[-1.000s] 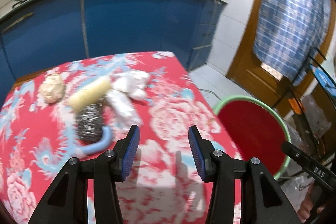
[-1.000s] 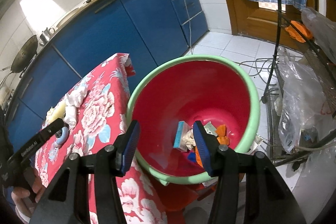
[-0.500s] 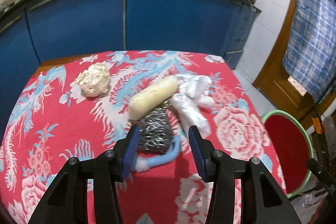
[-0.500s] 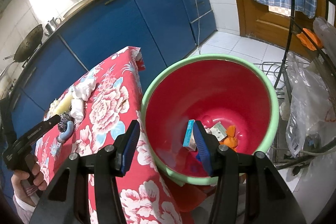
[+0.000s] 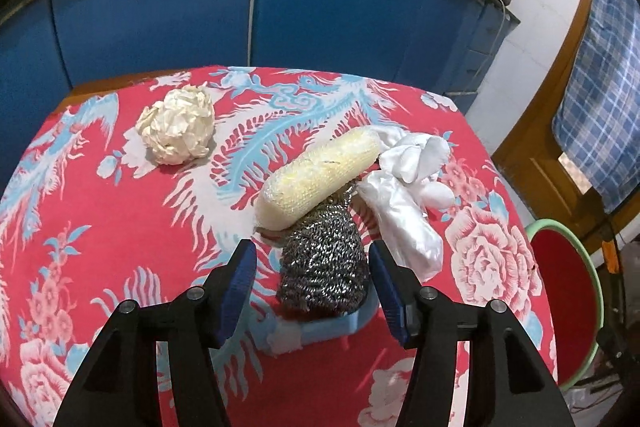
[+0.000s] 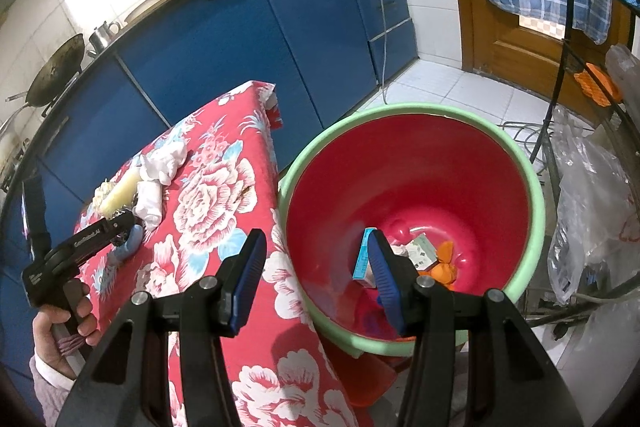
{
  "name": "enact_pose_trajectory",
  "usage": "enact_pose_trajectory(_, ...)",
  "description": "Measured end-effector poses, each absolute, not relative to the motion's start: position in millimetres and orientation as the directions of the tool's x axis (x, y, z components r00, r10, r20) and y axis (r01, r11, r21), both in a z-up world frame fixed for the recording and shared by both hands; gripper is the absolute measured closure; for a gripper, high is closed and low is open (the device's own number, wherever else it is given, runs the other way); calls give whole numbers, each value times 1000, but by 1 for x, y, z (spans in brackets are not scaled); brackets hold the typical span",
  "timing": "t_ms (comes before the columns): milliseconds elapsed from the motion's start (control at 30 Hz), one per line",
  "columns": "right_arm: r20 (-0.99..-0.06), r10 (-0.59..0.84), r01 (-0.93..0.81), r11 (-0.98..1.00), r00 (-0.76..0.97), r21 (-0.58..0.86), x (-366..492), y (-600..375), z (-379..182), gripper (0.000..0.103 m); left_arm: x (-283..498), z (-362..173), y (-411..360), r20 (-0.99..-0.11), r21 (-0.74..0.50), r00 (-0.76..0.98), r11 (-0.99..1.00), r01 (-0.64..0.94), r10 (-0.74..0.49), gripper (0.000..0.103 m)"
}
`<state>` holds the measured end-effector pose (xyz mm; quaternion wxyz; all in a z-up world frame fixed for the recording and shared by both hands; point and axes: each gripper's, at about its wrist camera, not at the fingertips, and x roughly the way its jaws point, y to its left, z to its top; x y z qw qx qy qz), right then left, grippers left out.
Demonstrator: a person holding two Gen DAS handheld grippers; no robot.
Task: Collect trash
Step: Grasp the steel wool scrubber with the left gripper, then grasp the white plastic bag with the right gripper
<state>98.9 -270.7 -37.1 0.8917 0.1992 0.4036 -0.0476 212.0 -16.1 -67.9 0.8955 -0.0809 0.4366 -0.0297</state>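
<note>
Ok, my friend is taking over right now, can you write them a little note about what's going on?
Left gripper: jaws opening, either side of the steel scrubber, not pressing on it.
Right gripper: open, holding nothing, above the bucket beside the table.
On the tablecloth: scrubber on its blue handle, yellow sponge leaning on it, white gloves, paper ball.
Done: a small box and orange scraps lie in the bucket.
Left: grip the scrubber, bin it, then the rest.
</note>
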Motion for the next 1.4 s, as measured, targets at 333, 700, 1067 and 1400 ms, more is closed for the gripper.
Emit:
enact_pose_trajectory(333,-747,93,206,932,658,298,111,-251,-36,48,207,-70,-8,-756,-241,625,970,15,-197,65)
enact_pose_trajectory(700,-755,136,107,959,642,264,139,-201,-33,48,175,-45,27,-689,-233,708,972,-20,-151,65)
enact_pose_trajectory(1067,-752,188,-16,973,631,230,177,-138,-32,48,171,-52,66,-673,-235,736,965,-116,-75,65)
enact_pose_trajectory(1400,-768,204,-74,977,607,201,217,-99,-47,48,172,-63,78,-679,-258,731,954,-150,-69,65)
